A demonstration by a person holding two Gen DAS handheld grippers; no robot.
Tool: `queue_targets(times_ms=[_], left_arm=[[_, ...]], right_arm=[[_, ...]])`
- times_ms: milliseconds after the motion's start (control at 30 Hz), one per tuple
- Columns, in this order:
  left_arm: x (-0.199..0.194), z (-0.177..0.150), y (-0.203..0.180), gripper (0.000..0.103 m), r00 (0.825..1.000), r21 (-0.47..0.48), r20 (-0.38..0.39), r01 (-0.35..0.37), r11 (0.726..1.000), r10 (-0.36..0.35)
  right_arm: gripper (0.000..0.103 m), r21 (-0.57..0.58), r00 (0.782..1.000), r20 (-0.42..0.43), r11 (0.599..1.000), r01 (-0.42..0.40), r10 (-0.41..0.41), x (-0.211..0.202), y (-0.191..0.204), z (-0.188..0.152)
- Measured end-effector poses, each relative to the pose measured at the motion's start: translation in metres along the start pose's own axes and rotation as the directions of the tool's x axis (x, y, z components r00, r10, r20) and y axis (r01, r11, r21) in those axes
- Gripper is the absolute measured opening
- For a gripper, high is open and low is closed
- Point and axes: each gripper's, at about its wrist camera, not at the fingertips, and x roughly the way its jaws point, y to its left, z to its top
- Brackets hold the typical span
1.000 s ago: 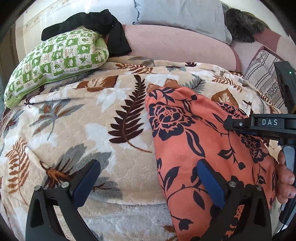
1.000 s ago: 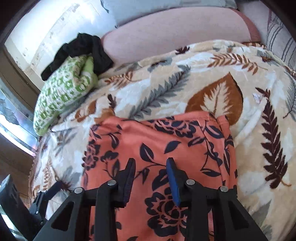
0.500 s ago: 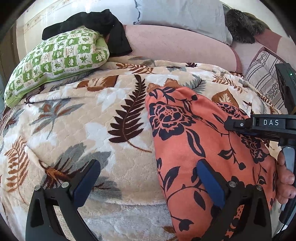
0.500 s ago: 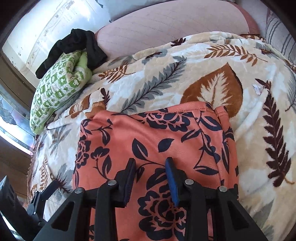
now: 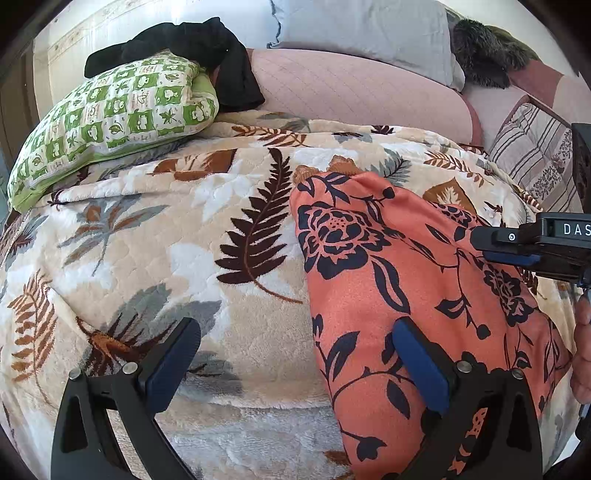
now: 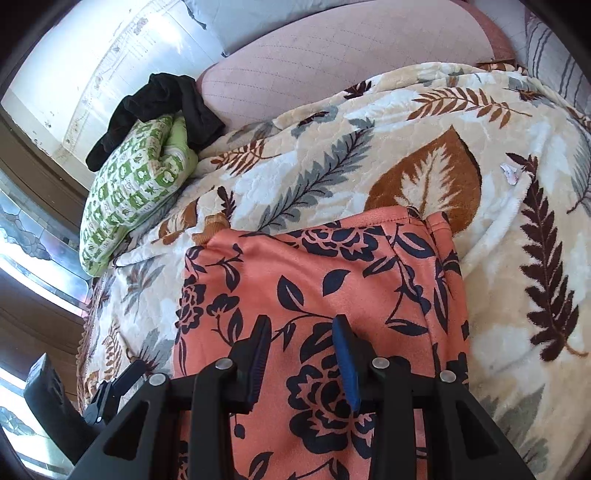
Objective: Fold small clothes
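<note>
An orange garment with dark floral print [image 5: 388, 280] lies flat on the leaf-patterned blanket [image 5: 184, 236]; it also shows in the right wrist view [image 6: 325, 280]. My left gripper [image 5: 295, 354] is wide open and empty, straddling the garment's left edge near its front. My right gripper [image 6: 301, 343] is open with a narrow gap and empty, hovering over the garment's middle. The right gripper's fingers [image 5: 506, 240] show at the right of the left wrist view. The left gripper's body [image 6: 110, 387] shows at the lower left of the right wrist view.
A green checked pillow [image 5: 110, 118] with black clothing [image 5: 192, 40] on it lies at the back left. A pink bolster [image 5: 351, 88] and grey pillow [image 5: 369, 26] line the back. A striped cushion [image 5: 535, 155] is at the right.
The right gripper has drawn back and risen a little over the garment, so more blanket shows beyond it. The left gripper has hardly moved. The garment lies as before.
</note>
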Motion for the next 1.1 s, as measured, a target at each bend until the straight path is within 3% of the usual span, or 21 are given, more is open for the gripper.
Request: queue_targets(times_ms=[633, 667, 733, 767, 1000, 1067, 1100], left_arm=[[0.000, 0.000, 0.000, 0.103, 1.000, -0.001, 0.000, 0.003, 1.000, -0.003], [0.000, 0.000, 0.000, 0.103, 1.000, -0.001, 0.000, 0.003, 1.000, -0.003], [0.001, 0.000, 0.000, 0.103, 1.000, -0.004, 0.000, 0.004, 1.000, -0.004], [0.001, 0.000, 0.000, 0.103, 1.000, -0.006, 0.000, 0.003, 1.000, -0.003], [0.002, 0.000, 0.001, 0.103, 1.000, -0.011, 0.000, 0.004, 1.000, -0.004], [0.003, 0.000, 0.001, 0.103, 1.000, -0.015, 0.000, 0.005, 1.000, -0.005], [0.003, 0.000, 0.001, 0.103, 1.000, -0.016, 0.000, 0.005, 1.000, -0.005]], right_arm=[[0.039, 0.026, 0.999, 0.050, 1.000, 0.002, -0.003, -0.030, -0.030, 0.001], [0.041, 0.024, 0.999, 0.051, 1.000, 0.003, -0.005, -0.031, -0.032, 0.000], [0.067, 0.023, 0.998, 0.062, 1.000, 0.007, -0.009, -0.034, -0.034, 0.000], [0.068, 0.025, 0.997, 0.078, 1.000, 0.004, -0.006, -0.037, -0.036, -0.001], [0.068, 0.001, 0.995, 0.104, 1.000, 0.005, -0.005, -0.045, -0.036, -0.002], [0.065, -0.023, 0.994, 0.111, 1.000, -0.005, 0.008, -0.046, -0.031, -0.004], [0.057, -0.043, 0.994, 0.113, 0.999, -0.003, 0.008, -0.047, -0.028, -0.005]])
